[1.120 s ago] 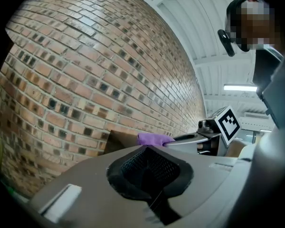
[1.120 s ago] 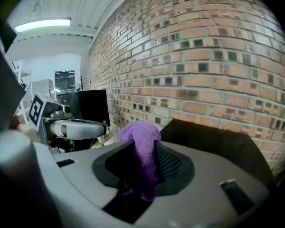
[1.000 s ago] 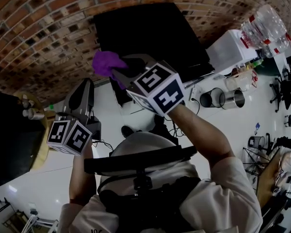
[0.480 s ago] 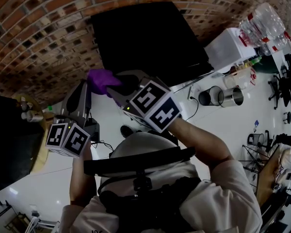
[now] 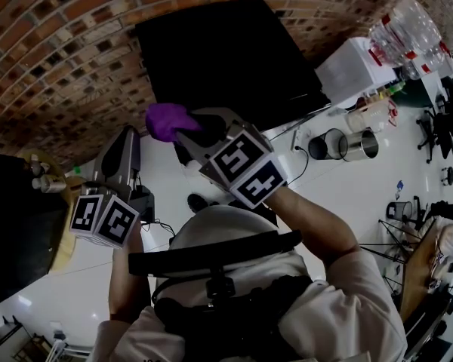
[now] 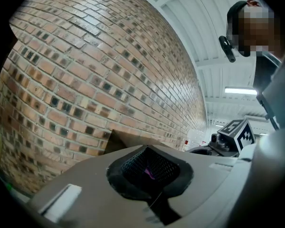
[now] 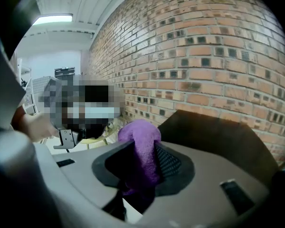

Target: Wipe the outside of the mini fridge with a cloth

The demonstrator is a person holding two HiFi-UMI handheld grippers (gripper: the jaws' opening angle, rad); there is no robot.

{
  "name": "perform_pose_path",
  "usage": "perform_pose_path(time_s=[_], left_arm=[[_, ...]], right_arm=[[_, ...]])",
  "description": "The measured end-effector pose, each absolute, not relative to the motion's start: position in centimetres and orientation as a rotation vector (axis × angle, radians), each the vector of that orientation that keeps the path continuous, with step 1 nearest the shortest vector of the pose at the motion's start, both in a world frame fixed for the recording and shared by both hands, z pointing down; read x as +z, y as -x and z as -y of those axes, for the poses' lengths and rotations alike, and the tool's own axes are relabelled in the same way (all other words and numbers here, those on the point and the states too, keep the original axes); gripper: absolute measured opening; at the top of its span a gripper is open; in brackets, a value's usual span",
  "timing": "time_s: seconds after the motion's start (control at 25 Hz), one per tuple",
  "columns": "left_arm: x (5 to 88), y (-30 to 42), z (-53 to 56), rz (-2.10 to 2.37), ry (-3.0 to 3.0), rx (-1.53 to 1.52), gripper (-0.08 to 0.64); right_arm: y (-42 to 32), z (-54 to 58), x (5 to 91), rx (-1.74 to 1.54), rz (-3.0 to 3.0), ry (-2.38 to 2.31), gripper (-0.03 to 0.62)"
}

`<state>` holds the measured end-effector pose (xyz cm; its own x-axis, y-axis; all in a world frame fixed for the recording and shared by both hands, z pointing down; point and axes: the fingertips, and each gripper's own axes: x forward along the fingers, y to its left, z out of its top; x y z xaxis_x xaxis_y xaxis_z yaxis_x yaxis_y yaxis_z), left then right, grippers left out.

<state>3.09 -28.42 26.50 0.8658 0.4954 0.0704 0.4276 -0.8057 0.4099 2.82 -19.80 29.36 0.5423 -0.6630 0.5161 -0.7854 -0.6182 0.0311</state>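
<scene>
Right tool: clamped on a bunched purple cloth, jaws partly apart around the wad, tuft poking out past the tips. Left tool: pressed together, nothing gripped, off the near left side of the mini fridge, aimed at the brick wall behind the fridge.

Cloth: at the fridge's near left corner in the head view, beside the edge of the dark top in the right gripper view. Contact with the black casing impossible to confirm from either view.

Farther out, right of the fridge: white box with clear water bottles on top. Nearer than that, two round metal bins on the pale floor.

Progress, as a judgement: start of the wipe or somewhere within it. Cloth in the tool and brought up to the fridge, so pick-up done. No damp streak, smear or cleaned patch visible on the black surface, so extent of wiping not readable. Probably left: top, front and sides.

Writing: none legible. No brand or label visible on the fridge. Only black-and-white square marker patterns on the tools' cubes. Red bottle labels too small to read.
</scene>
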Motion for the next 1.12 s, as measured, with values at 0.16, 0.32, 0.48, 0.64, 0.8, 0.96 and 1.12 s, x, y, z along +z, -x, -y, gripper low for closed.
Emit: perform_pose_path(time_s=[0.16,0.32,0.48,0.64,0.8,0.96,1.12], left_arm=[[26.4,-3.0,27.7,-0.709,-2.652,0.251,0.008],[26.4,-3.1,26.9,-0.732,-2.647,0.259,0.008],[26.0,-3.3,26.0,-0.742,-2.651,0.256,0.008],[25.3,-3.6,25.2,-0.738,-2.659,0.241,0.008],[24.9,-4.1,24.0,-0.742,-2.663,0.244,0.008],[24.0,-5.0,22.3,-0.763,-2.673,0.233,0.008],[23.6,-5.6,19.9,-0.796,-2.675,0.236,0.008]], right_arm=[[-3.4,18.1,29.3,0.687,1.164,-2.561,0.124],[-4.0,16.3,29.3,0.686,1.108,-2.591,0.124],[-4.3,14.3,29.2,0.677,1.061,-2.610,0.124],[-4.4,12.2,29.0,0.653,1.009,-2.616,0.124],[-4.6,10.3,29.2,0.657,0.989,-2.622,0.126],[-5.1,8.1,29.1,0.653,0.963,-2.633,0.126],[-5.6,5.2,29.1,0.652,0.918,-2.638,0.126]])
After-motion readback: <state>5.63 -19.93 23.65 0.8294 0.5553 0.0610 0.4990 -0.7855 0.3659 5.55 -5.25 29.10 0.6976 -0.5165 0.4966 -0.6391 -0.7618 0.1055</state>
